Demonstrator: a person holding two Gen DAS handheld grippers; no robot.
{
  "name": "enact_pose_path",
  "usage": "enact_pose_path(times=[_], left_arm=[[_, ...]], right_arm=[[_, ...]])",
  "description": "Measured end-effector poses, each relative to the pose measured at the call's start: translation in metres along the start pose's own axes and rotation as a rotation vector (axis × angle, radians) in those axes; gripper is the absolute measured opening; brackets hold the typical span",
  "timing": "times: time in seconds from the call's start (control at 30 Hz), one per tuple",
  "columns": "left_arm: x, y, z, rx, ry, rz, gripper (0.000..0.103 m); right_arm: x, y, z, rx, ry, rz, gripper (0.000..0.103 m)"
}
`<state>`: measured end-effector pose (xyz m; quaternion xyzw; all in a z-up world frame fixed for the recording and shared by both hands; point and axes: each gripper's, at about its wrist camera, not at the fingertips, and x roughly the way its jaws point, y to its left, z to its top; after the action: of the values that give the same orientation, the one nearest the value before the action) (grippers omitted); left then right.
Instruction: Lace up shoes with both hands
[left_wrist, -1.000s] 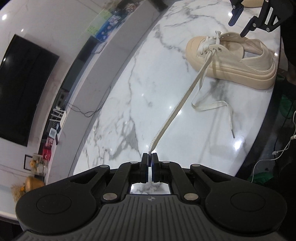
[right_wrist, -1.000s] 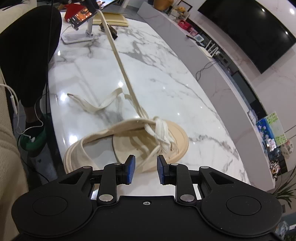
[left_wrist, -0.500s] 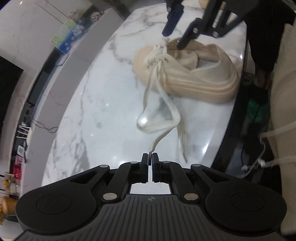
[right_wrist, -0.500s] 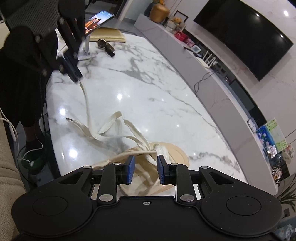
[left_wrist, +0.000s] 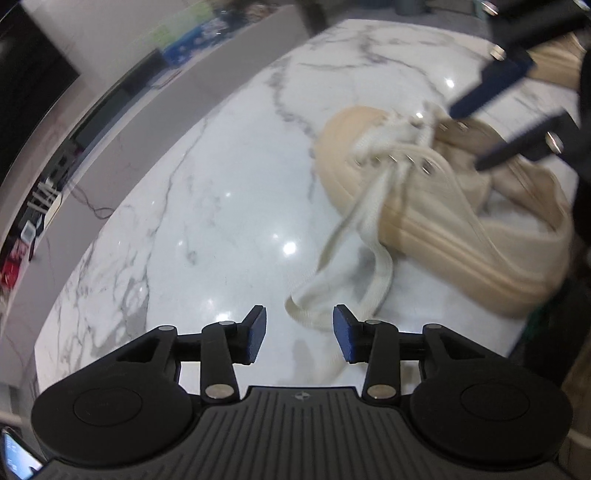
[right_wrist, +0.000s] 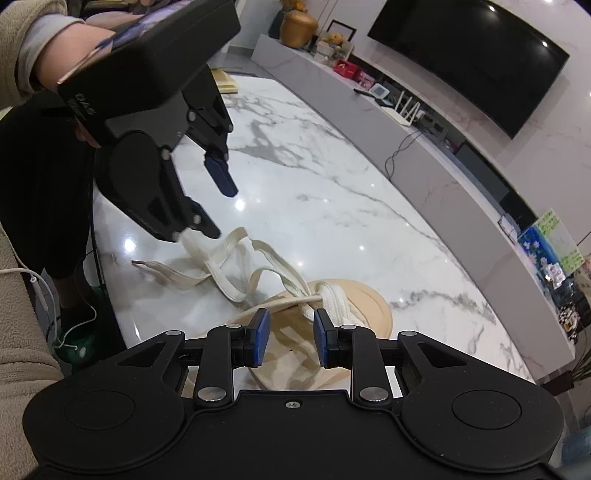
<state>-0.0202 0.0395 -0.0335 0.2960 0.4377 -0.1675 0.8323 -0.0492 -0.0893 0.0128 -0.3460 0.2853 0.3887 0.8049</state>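
Note:
A beige platform shoe lies on the white marble table, toe to the left. Its cream lace hangs off the eyelets and lies in loose loops on the table. My left gripper is open and empty, with a lace loop just beyond its fingertips. In the right wrist view the shoe sits under my right gripper, which is open and empty above the laced toe. The lace trails toward the left gripper, which hovers over it.
A grey ledge with small items and a dark TV run along the table's far side. The table's near edge drops off, with cables and a dark seat below.
My left gripper moved in close to the shoe, opened and let go of the lace, which now lies slack in loops. My right gripper stays open over the shoe.

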Motion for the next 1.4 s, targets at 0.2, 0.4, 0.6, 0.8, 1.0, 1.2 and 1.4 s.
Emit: enact_pose_path(times=[0.2,0.4,0.6,0.8,1.0,1.2,1.4], left_arm=[[0.024,-0.004,0.008,0.017,0.015,0.005,0.039],[0.043,0.0,0.012,0.013,0.051,0.009,0.014],[0.026,0.004,0.022,0.001,-0.025,0.02,0.007],[-0.007,-0.005,0.041,0.046,-0.148,0.055,0.007],[-0.041,-0.021,0.056,0.119,-0.265,0.045,0.007],[-0.058,-0.044,0.062,0.204,-0.338,-0.009,0.007],[-0.045,-0.045,0.06,0.163,-0.269,0.004,0.009]], right_arm=[[0.008,-0.005,-0.001,0.005,0.004,0.007,0.023],[0.011,-0.008,-0.004,0.01,0.01,0.009,0.023],[0.015,-0.009,-0.004,0.012,0.021,0.011,0.023],[0.015,-0.009,-0.003,0.007,0.019,0.008,0.023],[0.009,-0.01,-0.004,0.012,0.019,-0.018,0.023],[0.001,-0.016,-0.01,0.023,0.022,-0.053,0.023],[-0.005,-0.019,-0.014,0.036,0.028,-0.074,0.023]])
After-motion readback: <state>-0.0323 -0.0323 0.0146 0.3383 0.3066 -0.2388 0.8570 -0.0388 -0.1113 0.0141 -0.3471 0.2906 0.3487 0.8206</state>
